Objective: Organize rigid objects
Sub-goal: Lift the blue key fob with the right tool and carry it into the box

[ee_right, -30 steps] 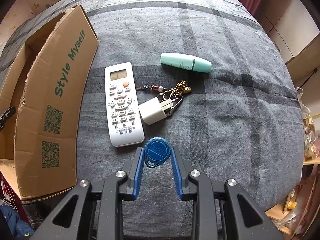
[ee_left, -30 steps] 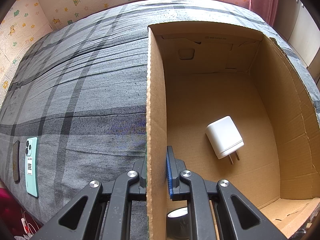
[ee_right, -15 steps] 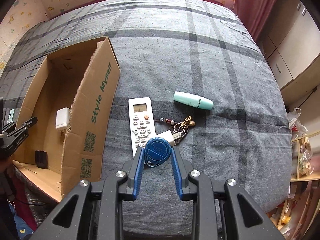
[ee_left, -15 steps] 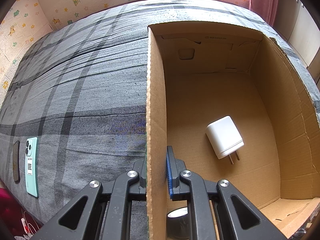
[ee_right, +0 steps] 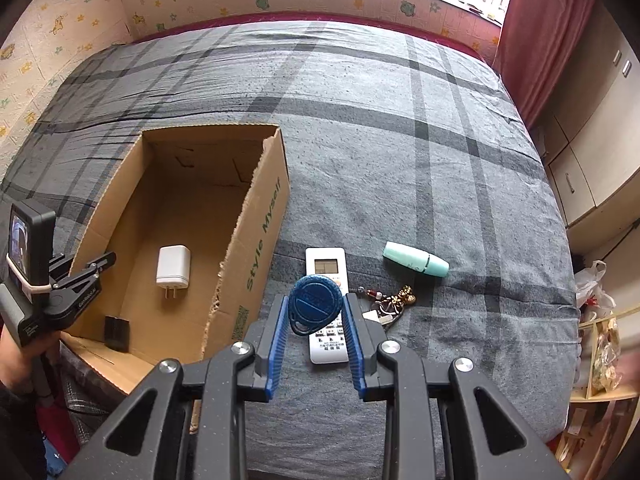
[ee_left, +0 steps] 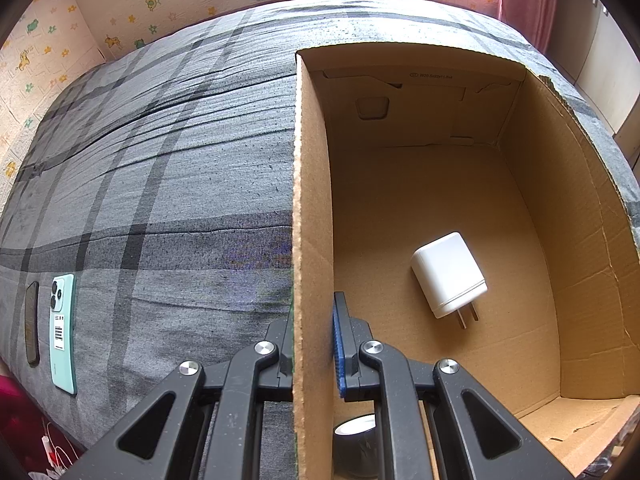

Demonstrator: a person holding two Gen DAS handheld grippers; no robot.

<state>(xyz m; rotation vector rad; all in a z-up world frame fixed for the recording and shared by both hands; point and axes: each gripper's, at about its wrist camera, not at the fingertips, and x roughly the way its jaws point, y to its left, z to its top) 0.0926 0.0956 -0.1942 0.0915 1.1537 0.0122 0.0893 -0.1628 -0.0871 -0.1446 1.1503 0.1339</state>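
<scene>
My right gripper [ee_right: 315, 312] is shut on a round blue key fob [ee_right: 316, 303], held in the air above the bed. Below it lie a white remote [ee_right: 327, 336], a keyring with charms [ee_right: 390, 300] and a mint green tube [ee_right: 416, 264]. To the left stands an open cardboard box [ee_right: 256, 216] holding a white charger [ee_right: 173, 266] and a small black object [ee_right: 117, 332]. My left gripper [ee_left: 312, 344] is shut on the box's left wall [ee_left: 312, 208]. The white charger [ee_left: 448, 276] lies on the box floor, and a dark cylinder [ee_left: 356, 440] shows under the gripper.
Two phones, one mint [ee_left: 63, 328] and one dark [ee_left: 32, 322], lie at the bed's left edge. The grey plaid blanket [ee_right: 360, 128] covers the bed. Cabinets [ee_right: 592, 152] and bags [ee_right: 596, 292] stand past the right edge. A hand [ee_right: 16, 356] holds the left gripper's handle.
My right gripper has risen and drawn back with the blue key fob, so the box and more of the bed came into its view. The left gripper has stayed clamped on the box wall.
</scene>
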